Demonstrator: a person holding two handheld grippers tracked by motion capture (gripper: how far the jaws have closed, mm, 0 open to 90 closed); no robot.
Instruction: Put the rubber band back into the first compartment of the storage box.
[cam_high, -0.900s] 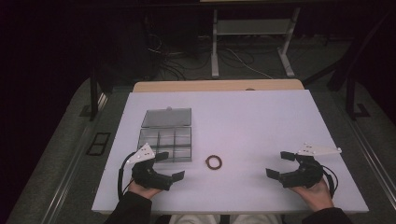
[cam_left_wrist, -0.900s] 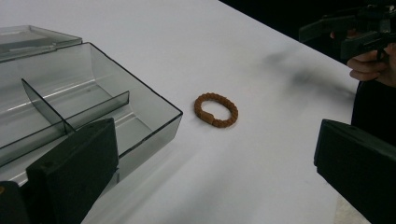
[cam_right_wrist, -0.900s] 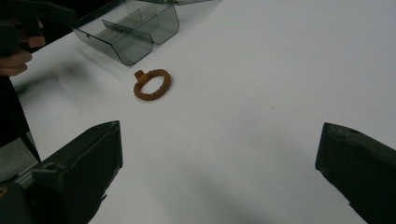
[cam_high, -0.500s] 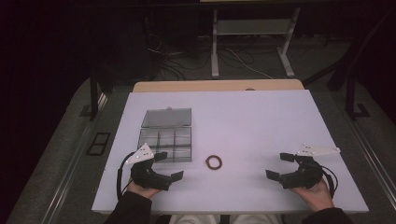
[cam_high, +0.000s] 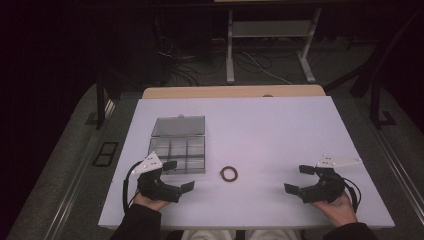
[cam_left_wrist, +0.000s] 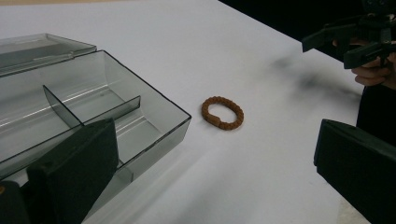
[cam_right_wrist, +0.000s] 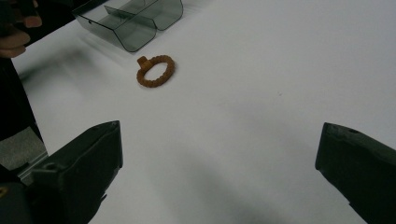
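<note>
While my left gripper (cam_high: 179, 176) sits just beside the open compartment box (cam_high: 177, 154), its jaw could knock the box wall. From above, the bracelet (cam_high: 229, 173) lies right of the box, and my right gripper (cam_high: 299, 179) waits well apart.

Along my left jaws, both spread wide, nothing held; the bracelet (cam_left_wrist: 222, 112) is near the box's corner.

Along my right jaws, equally wide and empty; a flat bracelet (cam_right_wrist: 156, 70) may skid when pinched.

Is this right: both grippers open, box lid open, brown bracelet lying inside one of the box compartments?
Not quite. The brown bracelet lies on the white table, beside the clear compartment box and apart from it, as the left gripper view shows. The rest holds: left gripper and right gripper are open, and the lid is open.
</note>
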